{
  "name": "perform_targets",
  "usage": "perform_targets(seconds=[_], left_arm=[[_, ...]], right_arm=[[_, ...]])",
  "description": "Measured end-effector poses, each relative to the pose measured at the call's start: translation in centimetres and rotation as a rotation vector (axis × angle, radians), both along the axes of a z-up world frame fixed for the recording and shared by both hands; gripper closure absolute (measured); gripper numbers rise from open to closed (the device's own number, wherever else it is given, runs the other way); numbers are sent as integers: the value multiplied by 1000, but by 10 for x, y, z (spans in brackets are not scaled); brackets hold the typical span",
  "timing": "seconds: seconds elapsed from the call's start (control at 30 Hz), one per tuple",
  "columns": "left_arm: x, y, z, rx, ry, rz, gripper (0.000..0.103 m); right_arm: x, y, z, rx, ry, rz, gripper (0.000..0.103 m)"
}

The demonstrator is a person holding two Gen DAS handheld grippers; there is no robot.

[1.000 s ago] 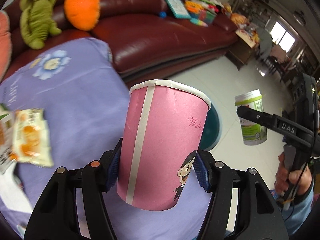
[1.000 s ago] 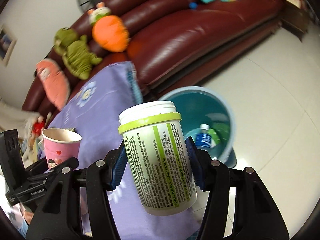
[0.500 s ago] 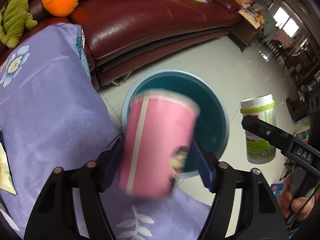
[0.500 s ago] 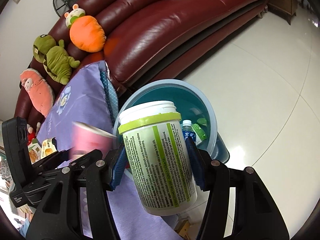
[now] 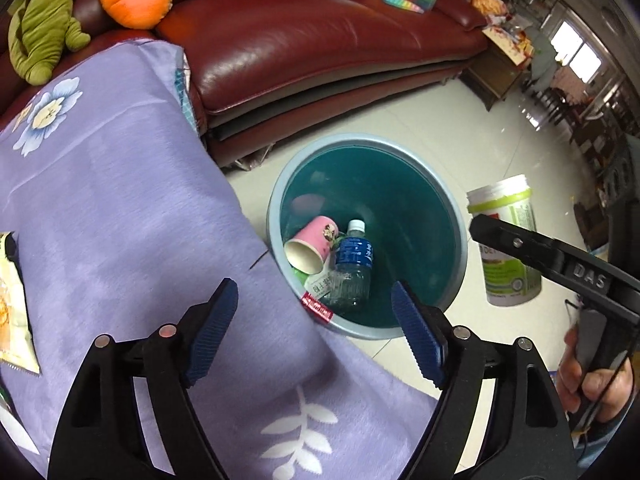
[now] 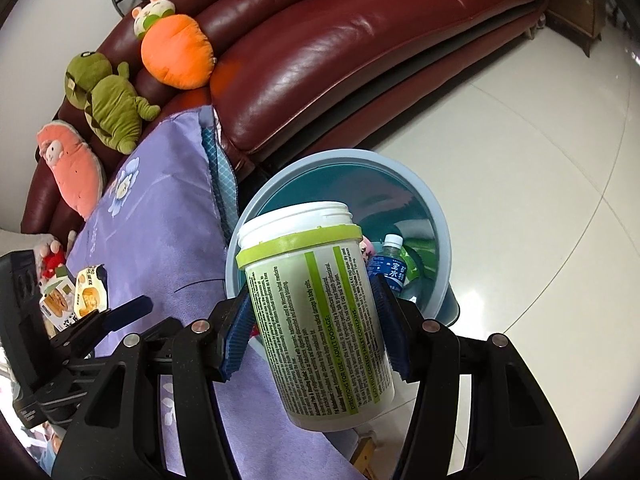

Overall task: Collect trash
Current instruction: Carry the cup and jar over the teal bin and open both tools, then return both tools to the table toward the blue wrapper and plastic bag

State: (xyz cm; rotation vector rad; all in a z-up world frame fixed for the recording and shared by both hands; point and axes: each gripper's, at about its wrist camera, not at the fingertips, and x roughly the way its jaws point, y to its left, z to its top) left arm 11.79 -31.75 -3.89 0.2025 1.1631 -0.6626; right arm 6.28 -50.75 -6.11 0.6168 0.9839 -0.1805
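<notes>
A pink paper cup (image 5: 310, 246) lies on its side at the bottom of the teal bin (image 5: 404, 160), beside a clear water bottle (image 5: 352, 268) with a blue label. My left gripper (image 5: 314, 320) hangs above the bin's near edge, its jaws opening with nothing between them. My right gripper (image 6: 314, 332) is shut on a white supplement jar (image 6: 316, 312) with a green band, held upright over the bin (image 6: 438, 220). The same jar (image 5: 506, 248) shows to the right of the bin in the left wrist view. The bottle (image 6: 390, 264) is also visible past the jar.
A purple flowered cloth (image 5: 120, 208) covers the table left of the bin, with snack packets (image 6: 76, 300) on it. A dark red leather sofa (image 5: 320, 40) with plush toys (image 6: 176, 52) stands behind. A hand (image 5: 592, 380) holds the right gripper's handle. White tiled floor (image 6: 540, 140) surrounds the bin.
The left gripper moved from over the table to above the bin, opened and let go of the pink cup, which now lies in the bin. The right gripper sank closer to the bin with the jar.
</notes>
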Motion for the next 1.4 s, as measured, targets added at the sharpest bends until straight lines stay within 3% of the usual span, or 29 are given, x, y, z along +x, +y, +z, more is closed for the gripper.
perform_targets(seconds=[0.37, 0.67, 1.07, 1.4], left_arm=[[-6, 30, 9, -24, 6, 30, 19], [-24, 73, 29, -59, -15, 64, 18], [-58, 160, 58, -92, -69, 145, 17], [-75, 253, 59, -86, -88, 251, 16]], right_arm=[[8, 20, 10, -44, 29, 19, 32], [-3, 57, 32, -77, 26, 69, 29], [-14, 138, 66, -120, -7, 190, 28], [-18, 206, 75, -135, -2, 305, 27]])
